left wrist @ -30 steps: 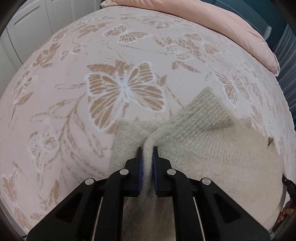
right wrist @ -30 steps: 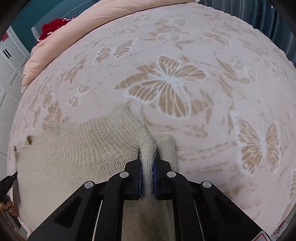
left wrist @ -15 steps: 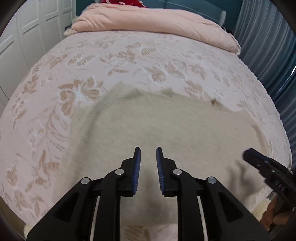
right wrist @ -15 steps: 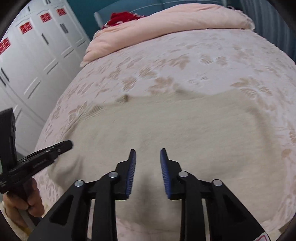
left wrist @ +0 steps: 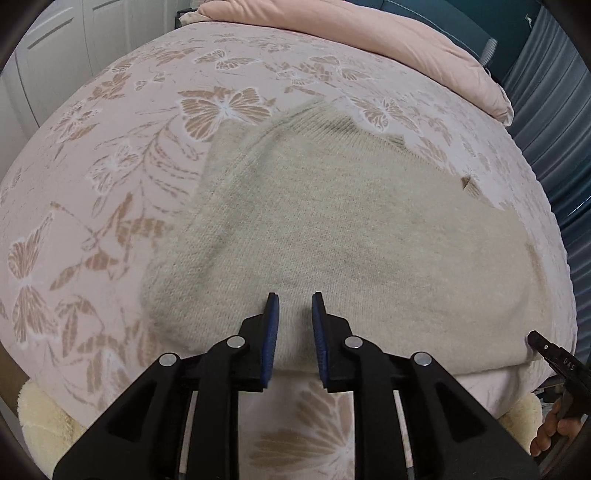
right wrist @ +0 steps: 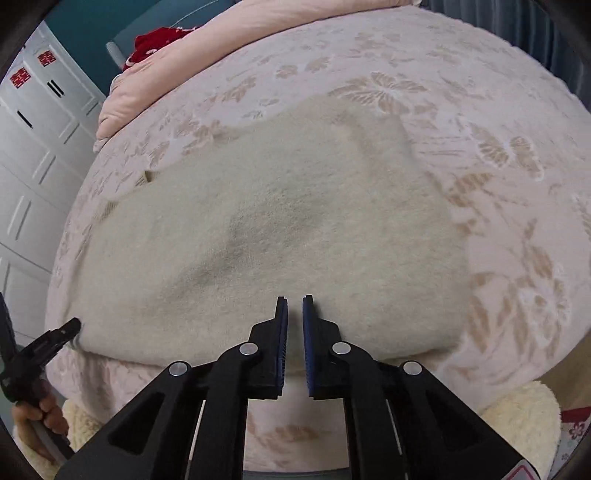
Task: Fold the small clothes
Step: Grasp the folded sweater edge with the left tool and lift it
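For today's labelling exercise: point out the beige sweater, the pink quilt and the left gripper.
beige sweater [left wrist: 351, 236], left wrist view, middle of the knit body.
pink quilt [left wrist: 388, 40], left wrist view, its top surface.
left gripper [left wrist: 294, 325], left wrist view, between its fingertips.

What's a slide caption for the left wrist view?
Open left gripper poised over folded cream knit sweater on butterfly-print bedspread.

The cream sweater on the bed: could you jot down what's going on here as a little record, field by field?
garment: cream knit sweater, folded, lying flat near the bed's front edge
surface: pink butterfly-print bedspread
left tool: open, holding nothing, over the sweater's near edge
right tool: fingers slightly apart, holding nothing, over the sweater's near edge
behind: pink duvet at the far end of the bed
room: white wardrobe doors
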{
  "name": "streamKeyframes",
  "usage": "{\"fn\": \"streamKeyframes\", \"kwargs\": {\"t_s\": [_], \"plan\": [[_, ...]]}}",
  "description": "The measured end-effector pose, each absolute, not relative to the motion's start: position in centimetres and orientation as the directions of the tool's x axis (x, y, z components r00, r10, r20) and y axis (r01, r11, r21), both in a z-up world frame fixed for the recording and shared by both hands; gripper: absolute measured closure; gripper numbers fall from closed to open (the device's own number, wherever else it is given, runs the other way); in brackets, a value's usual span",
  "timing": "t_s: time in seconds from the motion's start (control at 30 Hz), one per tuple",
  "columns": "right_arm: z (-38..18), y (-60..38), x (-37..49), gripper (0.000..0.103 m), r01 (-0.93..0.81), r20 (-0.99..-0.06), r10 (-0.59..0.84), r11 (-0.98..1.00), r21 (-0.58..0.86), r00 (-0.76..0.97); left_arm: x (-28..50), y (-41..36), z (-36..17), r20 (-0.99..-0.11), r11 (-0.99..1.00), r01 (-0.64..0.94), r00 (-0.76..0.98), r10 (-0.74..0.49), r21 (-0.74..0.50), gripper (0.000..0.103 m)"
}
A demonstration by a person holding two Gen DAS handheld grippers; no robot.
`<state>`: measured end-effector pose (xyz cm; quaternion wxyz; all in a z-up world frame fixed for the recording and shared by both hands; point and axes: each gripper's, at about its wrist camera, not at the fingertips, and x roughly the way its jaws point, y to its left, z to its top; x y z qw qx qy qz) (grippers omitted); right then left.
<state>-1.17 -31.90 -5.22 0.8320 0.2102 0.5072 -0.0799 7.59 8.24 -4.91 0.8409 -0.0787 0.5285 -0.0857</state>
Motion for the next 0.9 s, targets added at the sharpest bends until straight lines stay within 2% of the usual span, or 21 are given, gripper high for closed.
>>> {"fn": "streamKeyframes", "kwargs": {"t_s": [0.03,0.07,0.1,0.13,0.17,0.23,0.33,0.4,0.47,0.5,0.57,0.6,0.63,0.67,0.73,0.9], "plan": [[-4.8,-32.3,-1.8,0.084,0.362,-0.878,0.053,0.898,0.250,0.476,7.1,8.8,-4.4,-0.865,0.968,0.047,0.440,-0.241,-0.246,0.062],[-4.7,-33.1,-2.5,0.072,0.387,-0.880,0.046,0.886,0.254,0.473,6.7,9.6,-4.1,-0.855,0.962,0.021,0.452,-0.253,-0.273,0.052],[-4.8,-34.0,-3.4,0.065,0.418,-0.883,0.051,0.867,0.271,0.467,6.2,10.8,-3.9,-0.842,0.952,-0.022,0.473,-0.259,-0.305,0.032],[-4.9,-34.8,-4.2,0.056,0.449,-0.882,0.060,0.843,0.295,0.467,5.7,11.8,-3.9,-0.833,0.942,-0.073,0.492,-0.252,-0.328,0.019],[-4.9,-35.6,-5.1,0.048,0.481,-0.880,0.069,0.816,0.321,0.470,5.3,13.0,-4.1,-0.827,0.927,-0.126,0.505,-0.246,-0.353,0.016],[-5.8,-36.4,-6.5,0.040,0.516,-0.877,0.113,0.770,0.375,0.468,5.1,15.2,-5.3,-0.831,0.887,-0.225,0.497,-0.251,-0.403,0.016],[-8.1,-36.4,-6.6,0.039,0.536,-0.856,0.234,0.695,0.479,0.461,5.7,17.1,-7.5,-0.827,0.791,-0.357,0.473,-0.305,-0.496,0.016],[-9.0,-36.2,-5.7,0.039,0.541,-0.835,0.272,0.658,0.524,0.477,6.7,17.0,-8.5,-0.812,0.744,-0.387,0.466,-0.352,-0.545,0.015],[-9.3,-36.4,-4.3,0.029,0.550,-0.817,0.265,0.630,0.548,0.512,7.9,16.5,-8.8,-0.811,0.728,-0.407,0.467,-0.353,-0.551,0.011],[-9.4,-36.6,-3.6,0.027,0.558,-0.808,0.259,0.611,0.562,0.530,8.4,16.3,-8.8,-0.797,0.720,-0.396,0.480,-0.366,-0.569,0.012],[-9.7,-37.3,-2.2,0.026,0.592,-0.799,0.250,0.559,0.581,0.547,9.6,15.7,-8.8,-0.785,0.721,-0.370,0.480,-0.391,-0.585,0.029],[-9.7,-37.5,-1.5,0.028,0.600,-0.797,0.253,0.544,0.586,0.549,10.1,15.7,-8.8,-0.796,0.728,-0.373,0.458,-0.396,-0.576,0.058],[-9.4,-37.4,-0.9,0.051,0.595,-0.797,0.245,0.554,0.583,0.553,10.4,15.7,-8.9,-0.804,0.729,-0.378,0.437,-0.403,-0.571,0.072],[-9.0,-37.4,-0.4,0.082,0.586,-0.804,0.238,0.579,0.567,0.545,10.6,15.8,-8.6,-0.799,0.721,-0.378,0.433,-0.417,-0.581,0.075],[-7.7,-37.4,-0.3,0.085,0.554,-0.780,0.265,0.578,0.599,0.566,9.9,16.2,-7.1,-0.780,0.709,-0.364,0.452,-0.433,-0.605,0.079],[-1.8,-37.7,-3.3,0.089,0.436,-0.738,0.300,0.652,0.621,0.604,6.1,17.5,-2.9,-0.763,0.735,-0.280,0.440,-0.473,-0.617,0.081]]}}
